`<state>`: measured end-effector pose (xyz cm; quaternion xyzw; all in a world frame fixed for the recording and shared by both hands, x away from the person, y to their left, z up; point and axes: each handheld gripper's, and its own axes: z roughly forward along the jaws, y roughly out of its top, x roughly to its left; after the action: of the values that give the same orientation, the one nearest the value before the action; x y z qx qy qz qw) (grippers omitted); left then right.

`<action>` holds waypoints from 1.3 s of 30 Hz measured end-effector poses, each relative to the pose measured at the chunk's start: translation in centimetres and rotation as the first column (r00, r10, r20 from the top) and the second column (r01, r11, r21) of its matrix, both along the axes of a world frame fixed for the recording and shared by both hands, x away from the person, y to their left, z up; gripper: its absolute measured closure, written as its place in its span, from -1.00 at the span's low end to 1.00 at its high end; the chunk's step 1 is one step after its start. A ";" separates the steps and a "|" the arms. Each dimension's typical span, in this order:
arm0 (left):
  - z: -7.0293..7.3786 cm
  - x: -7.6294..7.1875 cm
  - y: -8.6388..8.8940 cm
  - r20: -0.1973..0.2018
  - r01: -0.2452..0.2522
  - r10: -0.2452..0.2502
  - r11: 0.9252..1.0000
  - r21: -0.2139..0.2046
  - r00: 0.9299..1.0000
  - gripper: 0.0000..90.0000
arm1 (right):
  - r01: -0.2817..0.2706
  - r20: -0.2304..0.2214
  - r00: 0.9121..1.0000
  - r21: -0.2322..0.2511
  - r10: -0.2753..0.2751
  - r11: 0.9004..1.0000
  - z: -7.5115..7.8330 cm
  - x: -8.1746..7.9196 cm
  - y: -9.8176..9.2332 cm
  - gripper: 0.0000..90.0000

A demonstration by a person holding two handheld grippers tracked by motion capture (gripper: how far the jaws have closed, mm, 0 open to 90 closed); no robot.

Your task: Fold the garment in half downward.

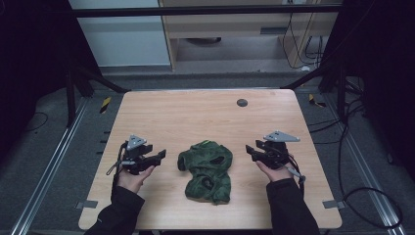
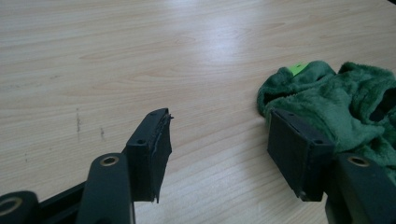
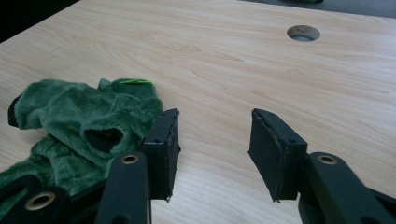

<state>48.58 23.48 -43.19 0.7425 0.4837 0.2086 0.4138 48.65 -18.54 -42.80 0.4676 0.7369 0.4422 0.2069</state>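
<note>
Green fleece garment (image 1: 207,171) crumpled at the table's near middle, between both spread, empty jaw pairs, left gripper (image 1: 160,155) just left, right gripper (image 1: 250,150) just right, folds hiding its shape, wooden table (image 1: 195,112), cable hole (image 1: 242,103) far.

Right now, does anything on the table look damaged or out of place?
Nothing looks damaged. The green fleece garment lies crumpled in a heap between the two open tongs, left and right, which do not touch it. The table has a round cable hole.
</note>
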 end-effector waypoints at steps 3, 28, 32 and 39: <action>0.2 0.5 -0.3 -0.002 0.004 -0.004 1.000 -0.006 1.000 -0.11 | -0.012 -0.001 1.000 -0.004 0.012 1.000 0.4 0.6 0.6 0.17; 0.4 3.0 -4.4 -0.031 0.075 -0.075 0.997 0.015 0.997 -0.06 | -0.068 -0.035 0.997 -0.018 0.067 0.998 0.4 3.6 3.9 0.18; 0.3 3.4 -4.9 -0.036 0.080 -0.080 0.997 0.018 0.996 -0.07 | -0.069 -0.045 0.997 -0.021 0.068 0.997 0.3 4.0 4.2 0.17; -0.3 4.0 -5.6 -0.056 0.094 -0.093 0.995 0.021 0.994 -0.11 | -0.075 -0.064 0.995 -0.020 0.074 0.997 -0.3 4.7 4.7 0.16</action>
<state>52.61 17.92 -43.50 0.7746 0.4571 0.1745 0.4008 53.34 -13.81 -43.13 0.4512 0.7649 0.4263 0.1722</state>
